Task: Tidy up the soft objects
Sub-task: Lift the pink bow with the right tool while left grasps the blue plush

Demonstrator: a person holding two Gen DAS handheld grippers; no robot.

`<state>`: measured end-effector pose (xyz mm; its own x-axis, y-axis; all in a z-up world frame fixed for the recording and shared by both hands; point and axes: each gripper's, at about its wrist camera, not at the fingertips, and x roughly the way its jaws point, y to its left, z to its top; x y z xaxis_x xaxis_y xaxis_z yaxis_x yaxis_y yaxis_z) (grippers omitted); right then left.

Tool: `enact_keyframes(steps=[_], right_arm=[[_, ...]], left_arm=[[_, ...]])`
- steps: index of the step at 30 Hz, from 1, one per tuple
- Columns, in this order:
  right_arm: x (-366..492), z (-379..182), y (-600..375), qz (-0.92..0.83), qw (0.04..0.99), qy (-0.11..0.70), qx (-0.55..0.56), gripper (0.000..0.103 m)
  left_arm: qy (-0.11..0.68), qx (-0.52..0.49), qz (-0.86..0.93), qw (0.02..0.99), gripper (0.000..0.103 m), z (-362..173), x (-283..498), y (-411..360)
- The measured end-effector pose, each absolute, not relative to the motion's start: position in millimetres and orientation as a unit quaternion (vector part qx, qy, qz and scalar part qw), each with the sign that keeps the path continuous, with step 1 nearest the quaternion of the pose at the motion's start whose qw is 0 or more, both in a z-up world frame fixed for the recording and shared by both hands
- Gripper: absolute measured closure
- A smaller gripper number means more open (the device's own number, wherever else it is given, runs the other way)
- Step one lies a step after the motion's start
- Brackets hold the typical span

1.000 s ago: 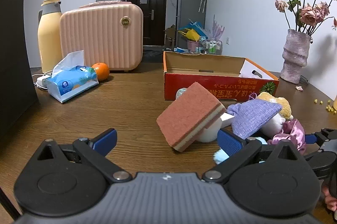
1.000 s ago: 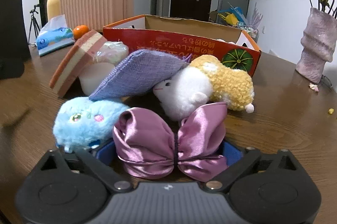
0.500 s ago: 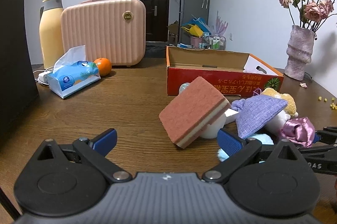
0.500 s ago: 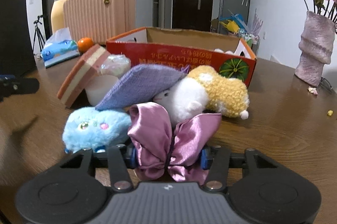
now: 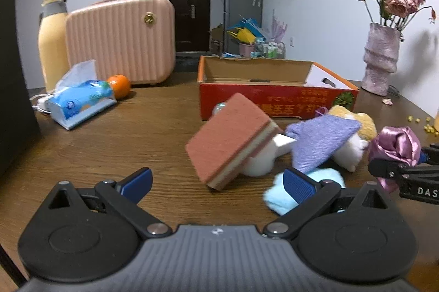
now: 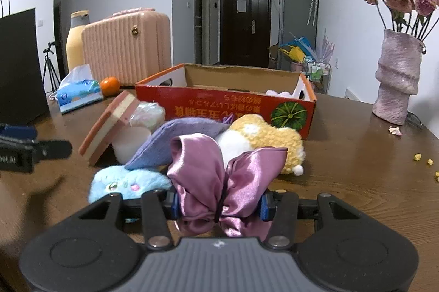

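One glossy satin bow point(image 6: 227, 182) sits bunched between right hand-held gripper point(image 6: 219, 205) pads.

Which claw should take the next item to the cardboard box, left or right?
Right. The right claw is already shut on the purple satin bow, facing the cardboard box. The left claw is open, holding nothing.
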<state>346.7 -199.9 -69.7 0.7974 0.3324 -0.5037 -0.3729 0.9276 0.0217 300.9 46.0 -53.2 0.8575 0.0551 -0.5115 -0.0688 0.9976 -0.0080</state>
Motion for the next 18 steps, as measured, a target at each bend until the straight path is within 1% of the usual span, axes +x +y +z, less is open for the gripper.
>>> enact_keyframes(steps=[18], right_arm=[[344.7,-63.0,-242.5,0.165,0.957,0.237,-0.023,0.054]], left_arm=[[0.305,0.013,-0.010,0.952,0.000,-67.5,319.2,-14.8]])
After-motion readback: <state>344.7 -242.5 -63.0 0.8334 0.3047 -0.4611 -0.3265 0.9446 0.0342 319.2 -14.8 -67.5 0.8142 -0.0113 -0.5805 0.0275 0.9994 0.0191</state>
